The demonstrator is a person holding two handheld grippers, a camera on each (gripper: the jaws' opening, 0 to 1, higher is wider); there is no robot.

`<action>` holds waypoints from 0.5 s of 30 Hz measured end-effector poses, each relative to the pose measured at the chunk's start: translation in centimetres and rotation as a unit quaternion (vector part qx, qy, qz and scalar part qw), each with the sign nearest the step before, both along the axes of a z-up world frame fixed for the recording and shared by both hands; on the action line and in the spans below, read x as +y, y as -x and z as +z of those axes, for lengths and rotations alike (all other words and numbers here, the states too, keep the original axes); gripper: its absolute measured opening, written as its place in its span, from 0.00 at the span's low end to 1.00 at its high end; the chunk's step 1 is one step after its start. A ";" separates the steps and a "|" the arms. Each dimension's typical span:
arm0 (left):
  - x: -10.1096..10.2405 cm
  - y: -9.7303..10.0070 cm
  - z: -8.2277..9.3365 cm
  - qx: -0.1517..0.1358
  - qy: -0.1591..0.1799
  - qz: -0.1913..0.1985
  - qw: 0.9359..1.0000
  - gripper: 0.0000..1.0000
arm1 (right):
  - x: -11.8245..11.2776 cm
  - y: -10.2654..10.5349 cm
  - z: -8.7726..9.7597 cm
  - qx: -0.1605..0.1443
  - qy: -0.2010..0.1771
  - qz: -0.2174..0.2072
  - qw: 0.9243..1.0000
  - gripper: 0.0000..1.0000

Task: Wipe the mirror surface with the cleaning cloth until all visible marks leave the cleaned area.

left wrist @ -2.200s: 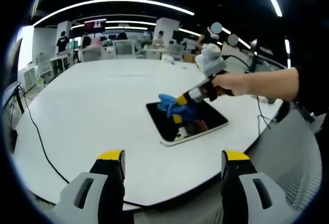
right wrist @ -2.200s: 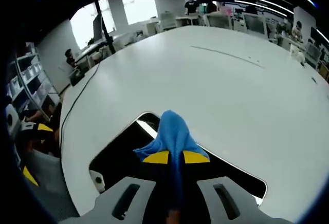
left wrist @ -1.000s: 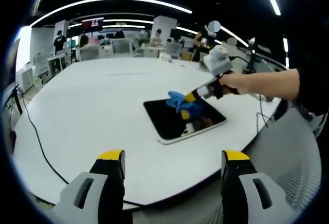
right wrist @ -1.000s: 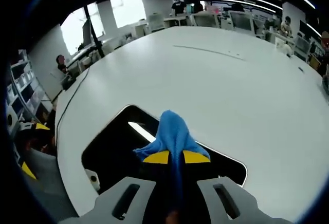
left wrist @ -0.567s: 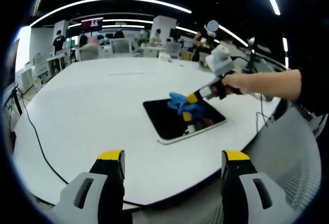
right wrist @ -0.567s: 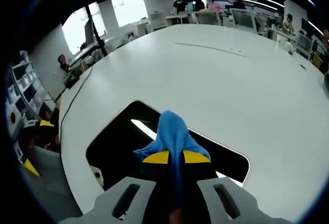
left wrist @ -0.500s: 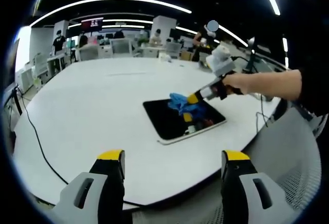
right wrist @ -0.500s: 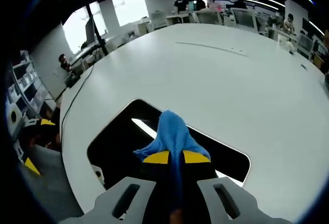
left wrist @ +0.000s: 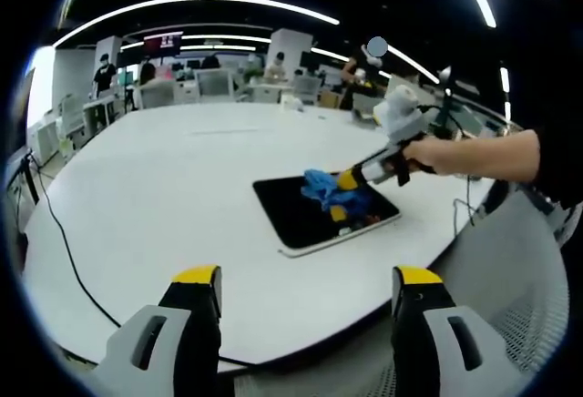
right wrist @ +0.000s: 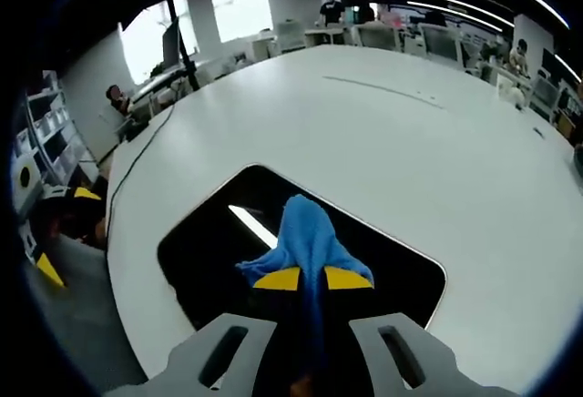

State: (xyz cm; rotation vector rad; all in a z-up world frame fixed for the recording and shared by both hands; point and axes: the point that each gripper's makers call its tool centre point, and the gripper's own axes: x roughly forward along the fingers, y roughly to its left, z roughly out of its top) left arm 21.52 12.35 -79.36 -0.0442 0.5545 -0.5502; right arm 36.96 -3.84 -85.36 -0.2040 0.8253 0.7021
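- Mirror [left wrist: 314, 215]: a dark rectangular pane with a pale rim and rounded corners, lying flat on the white table [left wrist: 164, 188], near the table's edge on the person's side; broad bare tabletop surrounds its other sides.
- Left gripper [left wrist: 301, 310]: jaws spread wide, holding nothing, hanging off the table's near edge, well apart from the mirror.
- Black cable [left wrist: 68, 251]: runs along the tabletop at far left.
- Cleaning cloth [right wrist: 305, 233]: blue, bunched, pressed on the mirror glass, which reflects a bright ceiling strip beside it.
- Right gripper [right wrist: 310, 279]: yellow-tipped jaws closed tight on the cloth; a hand [left wrist: 437, 154] grips its handle.
- Mirror's right rim lies near the table edge.
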 end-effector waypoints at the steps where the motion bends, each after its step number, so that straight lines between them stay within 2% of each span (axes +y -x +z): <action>1: 0.0 0.0 0.0 0.000 0.000 0.000 1.000 0.76 | 0.0 0.1 0.0 0.001 0.000 0.001 1.000 0.03; 15: -0.2 -0.1 0.2 -0.005 0.002 -0.002 1.000 0.75 | -0.1 1.0 0.0 0.000 0.009 0.013 1.000 0.03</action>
